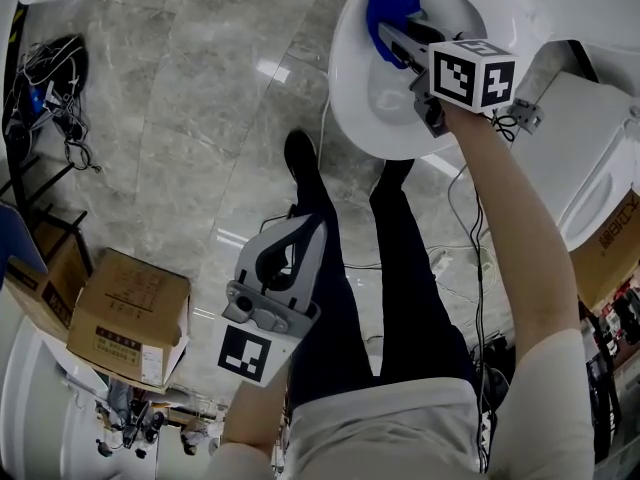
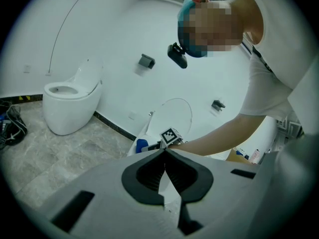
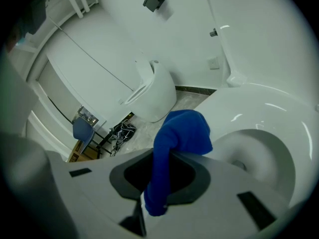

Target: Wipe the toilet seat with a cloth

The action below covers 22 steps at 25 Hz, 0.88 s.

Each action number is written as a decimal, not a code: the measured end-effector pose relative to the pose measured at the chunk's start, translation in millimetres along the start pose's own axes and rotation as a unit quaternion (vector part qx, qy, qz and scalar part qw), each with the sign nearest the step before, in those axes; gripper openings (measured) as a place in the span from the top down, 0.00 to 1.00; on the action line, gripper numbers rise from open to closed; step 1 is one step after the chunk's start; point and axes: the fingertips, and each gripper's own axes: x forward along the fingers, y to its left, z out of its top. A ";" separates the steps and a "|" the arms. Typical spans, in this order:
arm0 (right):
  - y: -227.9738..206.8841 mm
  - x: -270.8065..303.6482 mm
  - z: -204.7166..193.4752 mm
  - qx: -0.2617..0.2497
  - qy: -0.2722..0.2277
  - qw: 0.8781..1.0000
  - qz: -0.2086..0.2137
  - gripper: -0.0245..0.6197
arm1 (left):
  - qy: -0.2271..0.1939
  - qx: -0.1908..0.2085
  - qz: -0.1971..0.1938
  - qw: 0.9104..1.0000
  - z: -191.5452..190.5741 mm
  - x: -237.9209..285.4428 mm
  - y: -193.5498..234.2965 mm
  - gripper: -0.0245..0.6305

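Note:
A white toilet stands at the head view's top right, its seat (image 1: 350,88) ringing the bowl. My right gripper (image 1: 395,30) reaches over the seat's far side, shut on a blue cloth (image 1: 390,0) that rests against the rim. In the right gripper view the blue cloth (image 3: 182,133) bunches out of the shut right gripper (image 3: 162,156) above the seat (image 3: 259,103) and bowl (image 3: 249,156). My left gripper (image 1: 303,226) hangs by the person's legs, away from the toilet. In its own view the left gripper (image 2: 164,152) is shut on nothing and faces the toilet's raised lid (image 2: 172,114).
The raised lid (image 1: 590,148) is at the right. Cardboard boxes (image 1: 130,318) sit at the lower left and another box (image 1: 610,248) at the right. A cable tangle (image 1: 50,78) lies at the far left, and thin cables (image 1: 460,268) cross the marble floor. A second toilet (image 2: 70,103) stands by the wall.

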 end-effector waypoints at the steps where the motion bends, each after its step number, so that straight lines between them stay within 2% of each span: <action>1: 2.2 0.2 -2.8 0.000 0.001 1.000 0.001 0.88 | 0.000 -0.001 0.000 1.000 -1.5 -1.7 -0.1 0.95; 7: 19.6 2.5 -18.8 -0.002 0.012 1.000 0.016 0.88 | 0.002 -0.004 0.002 1.000 -9.4 -11.4 -0.9 0.95; 12: 30.3 4.3 -30.0 -0.025 0.032 0.999 0.025 0.88 | 0.001 -0.005 0.002 1.000 -12.1 -14.0 -2.4 0.95; 22: 56.7 3.9 -61.9 -0.019 0.049 0.997 0.055 0.88 | 0.002 -0.004 0.000 1.000 -16.8 -16.0 -4.4 0.95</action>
